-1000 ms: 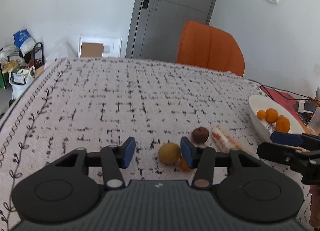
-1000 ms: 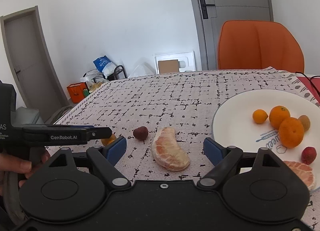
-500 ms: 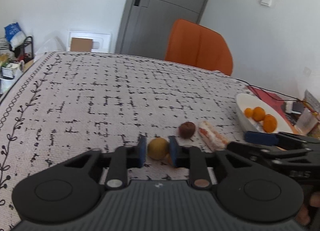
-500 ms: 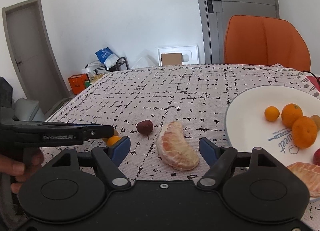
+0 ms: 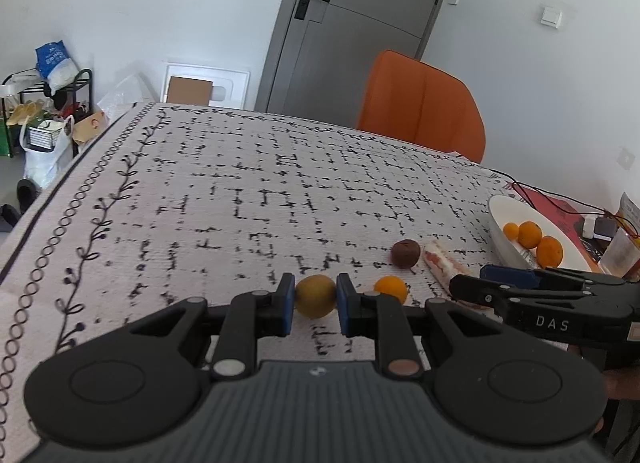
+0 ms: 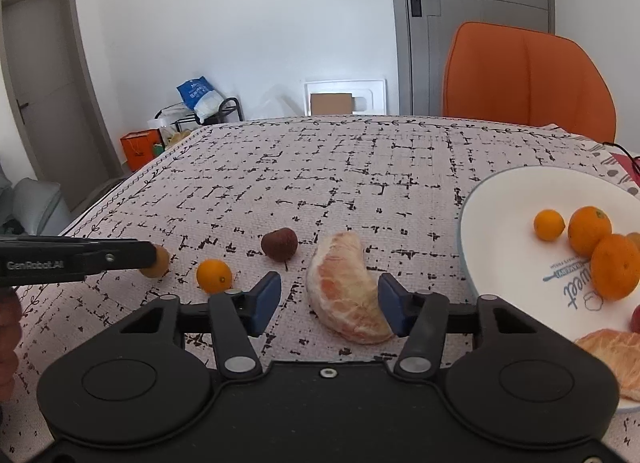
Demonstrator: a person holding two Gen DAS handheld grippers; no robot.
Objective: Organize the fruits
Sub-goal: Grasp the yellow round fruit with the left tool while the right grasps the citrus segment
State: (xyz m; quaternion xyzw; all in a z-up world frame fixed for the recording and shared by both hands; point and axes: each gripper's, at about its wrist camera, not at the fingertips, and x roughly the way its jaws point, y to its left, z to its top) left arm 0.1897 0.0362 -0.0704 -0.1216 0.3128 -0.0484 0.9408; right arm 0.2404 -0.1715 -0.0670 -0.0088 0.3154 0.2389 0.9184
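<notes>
- left gripper (image 5: 316, 297), side marked "genrobot.ai", clamped on yellow-brown fruit (image 5: 315, 295) on the tablecloth (image 5: 240, 191).
- right gripper (image 6: 329, 300), marked "das", jaws apart around pomelo segment (image 6: 347, 287).
- small orange (image 6: 214, 275) and dark fruit (image 6: 279, 244) lie between.
- plate (image 6: 504, 199), blue script only partly legible, holds oranges (image 6: 590, 229).

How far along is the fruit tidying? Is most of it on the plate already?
Partly done. The plate already holds several oranges and a pomelo piece. In hand: the left gripper is shut on a yellow-green fruit, and the open right gripper straddles a pomelo wedge on the cloth. Left lying: a small orange and a dark red fruit.
</notes>
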